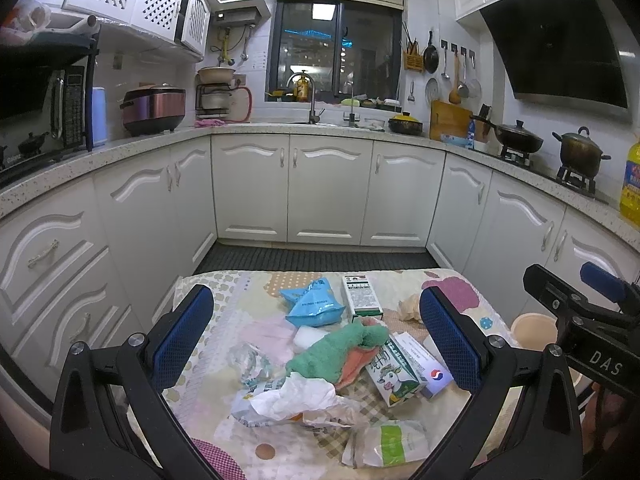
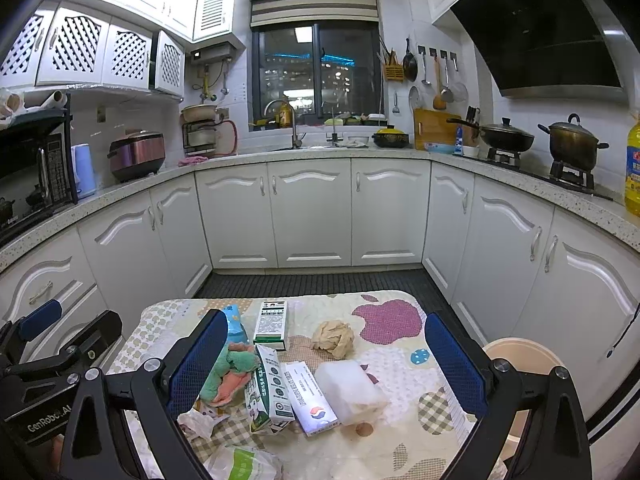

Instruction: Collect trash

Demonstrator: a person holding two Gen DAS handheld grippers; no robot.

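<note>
My left claw (image 1: pixel 316 340) hangs wide open above the tabletop (image 1: pixel 452 288), its blue pads apart with nothing between them. Under it lies a green and orange cloth (image 1: pixel 340 354), touching a milk carton (image 1: pixel 396 376) on its right. Crumpled white paper (image 1: pixel 296 398) sits nearest me, a blue pouch (image 1: pixel 312 304) farther off beside a white-and-green box (image 1: pixel 362 294). My right claw (image 1: pixel 592 312) shows at the right edge.

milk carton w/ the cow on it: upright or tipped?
Tipped. The milk carton lies flat on its side on the tablecloth, beside the green towel; the right wrist view also shows it lying down.
</note>
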